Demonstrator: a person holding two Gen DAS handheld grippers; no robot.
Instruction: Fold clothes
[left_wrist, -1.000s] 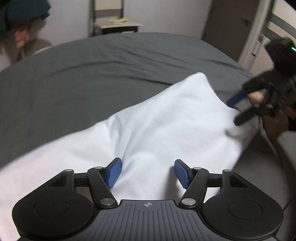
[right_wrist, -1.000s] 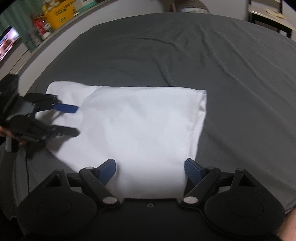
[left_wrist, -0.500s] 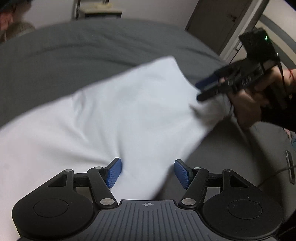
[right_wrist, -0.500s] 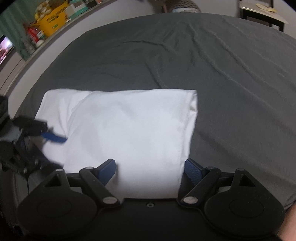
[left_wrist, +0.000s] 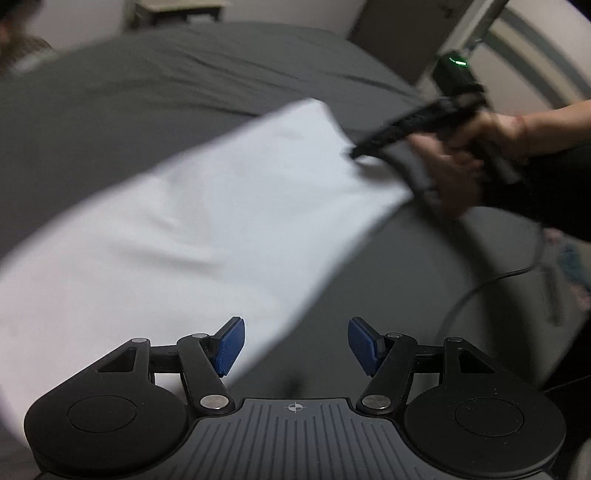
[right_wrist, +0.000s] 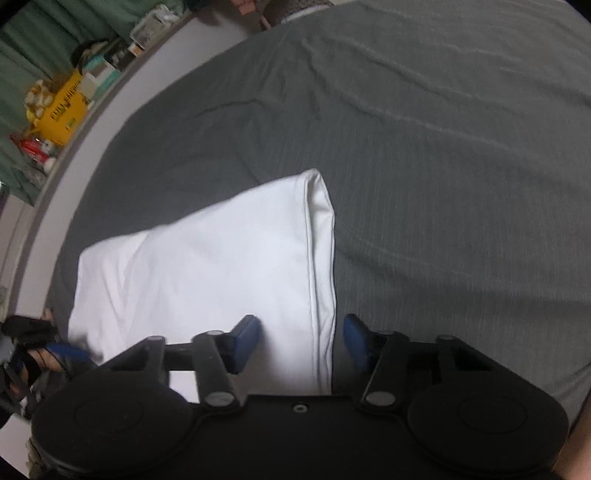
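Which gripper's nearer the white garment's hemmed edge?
Right. The right gripper straddles the white garment's hemmed edge, its jaws just closing with the cloth between them. The left gripper sits at the garment's opposite end, off the hem.

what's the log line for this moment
fold clothes | right gripper: jaws just closing over white garment hem | left gripper: open, empty

a: we see the white garment (right_wrist: 207, 266) folded on the grey bedsheet (right_wrist: 443, 166), hemmed edge on the right.
b: right gripper (right_wrist: 299, 341)? we saw its jaws just closing.
a: hem sits between the pads, contact unclear.
b: left gripper (right_wrist: 66, 354) at the garment's lower-left corner, blurred.
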